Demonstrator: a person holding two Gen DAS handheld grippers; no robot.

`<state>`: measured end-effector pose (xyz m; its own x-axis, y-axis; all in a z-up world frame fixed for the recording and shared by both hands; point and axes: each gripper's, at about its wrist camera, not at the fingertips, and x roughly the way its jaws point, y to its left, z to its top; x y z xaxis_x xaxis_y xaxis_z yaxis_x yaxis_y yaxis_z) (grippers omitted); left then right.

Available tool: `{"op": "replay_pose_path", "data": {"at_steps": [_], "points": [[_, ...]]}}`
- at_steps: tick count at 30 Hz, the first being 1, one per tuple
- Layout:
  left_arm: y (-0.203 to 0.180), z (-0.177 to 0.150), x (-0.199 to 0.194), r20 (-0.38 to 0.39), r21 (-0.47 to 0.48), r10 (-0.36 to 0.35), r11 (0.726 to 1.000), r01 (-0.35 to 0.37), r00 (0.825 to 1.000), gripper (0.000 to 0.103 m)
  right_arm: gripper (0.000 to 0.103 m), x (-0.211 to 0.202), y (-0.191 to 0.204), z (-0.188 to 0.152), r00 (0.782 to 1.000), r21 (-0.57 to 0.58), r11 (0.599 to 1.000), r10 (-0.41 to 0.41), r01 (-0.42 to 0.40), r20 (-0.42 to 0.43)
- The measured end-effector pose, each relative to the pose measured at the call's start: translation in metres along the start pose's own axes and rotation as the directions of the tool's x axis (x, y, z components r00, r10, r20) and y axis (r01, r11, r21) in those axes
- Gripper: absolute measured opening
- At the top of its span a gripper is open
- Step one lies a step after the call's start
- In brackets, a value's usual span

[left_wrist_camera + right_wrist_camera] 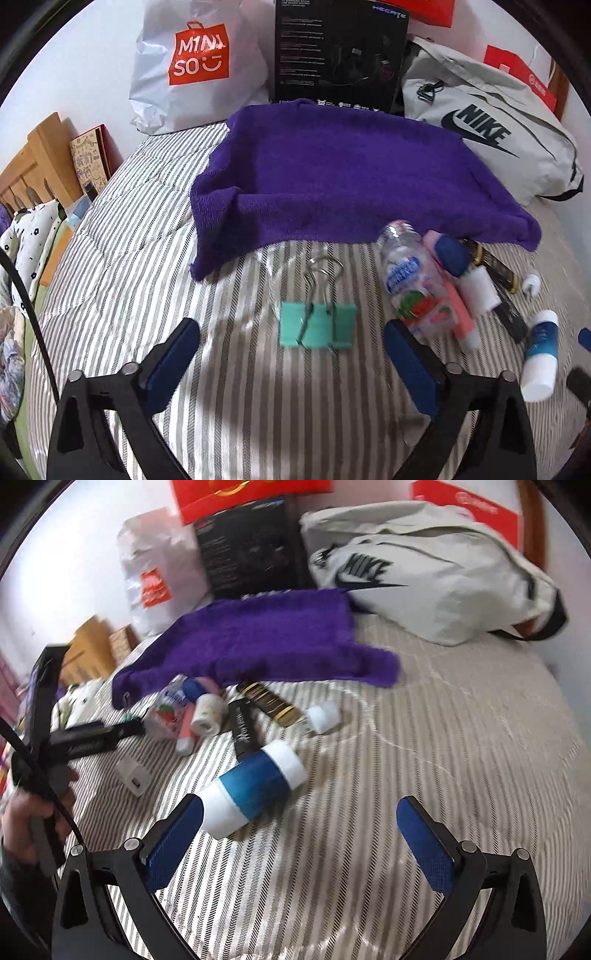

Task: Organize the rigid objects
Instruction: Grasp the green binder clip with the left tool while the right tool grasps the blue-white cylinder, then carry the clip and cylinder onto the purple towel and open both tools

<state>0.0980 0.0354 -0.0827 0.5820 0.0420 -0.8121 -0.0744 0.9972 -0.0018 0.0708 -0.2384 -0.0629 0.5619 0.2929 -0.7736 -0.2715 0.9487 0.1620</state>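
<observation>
Left gripper: jaws spread wide, nothing held. Teal binder clip lies flat on the striped bedspread between the 2 blue pads, touching neither; its wire handles point toward the purple towel.

Right of the clip, a loose cluster: clear plastic bottle with a strawberry label, pink tube just beside it, a black-and-gold tube, and farther right a blue-and-white bottle on its side.

Right gripper: jaws also wide open, empty. The blue-and-white bottle lies on its side just ahead of the left pad, near it; contact cannot be told. Beyond it: small white cap, black tube, white charger. A hand grips the other tool at the left edge.

Background: Miniso bag, black box, Nike bag. Right view is motion-blurred.
</observation>
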Motion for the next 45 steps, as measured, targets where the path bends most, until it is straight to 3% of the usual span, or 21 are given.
{"op": "replay_pose_path", "data": {"at_steps": [2,5,11,15,18,22,26,28,32,38,45], "points": [[0.002,0.003,0.005,-0.005,-0.008,-0.008,1.0,0.008,1.0,0.092,0.103,0.004,0.003,0.0,1.0,-0.037,0.999,0.01,-0.01,-0.002],[0.004,0.004,0.01,-0.016,-0.013,-0.03,0.999,0.03,0.999,0.074,0.103,0.007,0.013,-0.004,0.999,-0.119,0.992,0.041,-0.043,-0.016],[0.0,0.003,0.013,-0.003,0.022,-0.019,1.0,0.019,1.0,0.066,0.103,0.021,0.032,-0.006,0.999,-0.296,0.955,-0.031,0.028,-0.006],[-0.003,0.003,0.011,-0.004,0.041,-0.03,0.999,0.03,1.0,0.055,0.103,0.03,0.037,0.0,1.0,-0.343,0.939,-0.006,0.008,0.007],[-0.004,0.002,0.011,-0.008,0.049,-0.03,0.998,0.031,1.0,0.053,0.103,0.036,0.039,0.006,1.0,-0.362,0.932,0.008,-0.002,0.014],[-0.004,0.002,0.011,-0.008,0.046,-0.03,0.998,0.031,1.0,0.053,0.099,0.044,0.044,0.013,0.999,-0.372,0.928,0.029,-0.02,0.019],[-0.005,0.002,0.012,0.003,0.038,-0.028,0.999,0.028,1.0,0.05,0.076,0.044,0.043,0.017,0.997,-0.325,0.943,0.078,-0.077,-0.01],[-0.004,0.002,0.011,0.011,0.032,-0.025,0.999,0.024,1.0,0.04,0.076,0.04,0.041,0.016,0.997,-0.302,0.951,0.075,-0.073,-0.005],[0.0,0.0,0.01,0.017,0.026,-0.045,0.999,0.044,0.999,0.039,0.076,0.033,0.036,0.014,1.0,-0.263,0.964,0.022,-0.023,-0.007],[0.004,-0.001,0.006,0.013,0.014,-0.079,0.997,0.079,0.997,0.039,0.076,0.029,0.029,0.012,1.0,-0.221,0.975,0.006,-0.012,-0.025],[0.008,0.004,-0.012,0.02,0.01,-0.067,0.998,0.067,0.998,0.039,0.076,0.023,0.022,0.017,1.0,-0.19,0.982,0.01,-0.015,-0.03]]}}
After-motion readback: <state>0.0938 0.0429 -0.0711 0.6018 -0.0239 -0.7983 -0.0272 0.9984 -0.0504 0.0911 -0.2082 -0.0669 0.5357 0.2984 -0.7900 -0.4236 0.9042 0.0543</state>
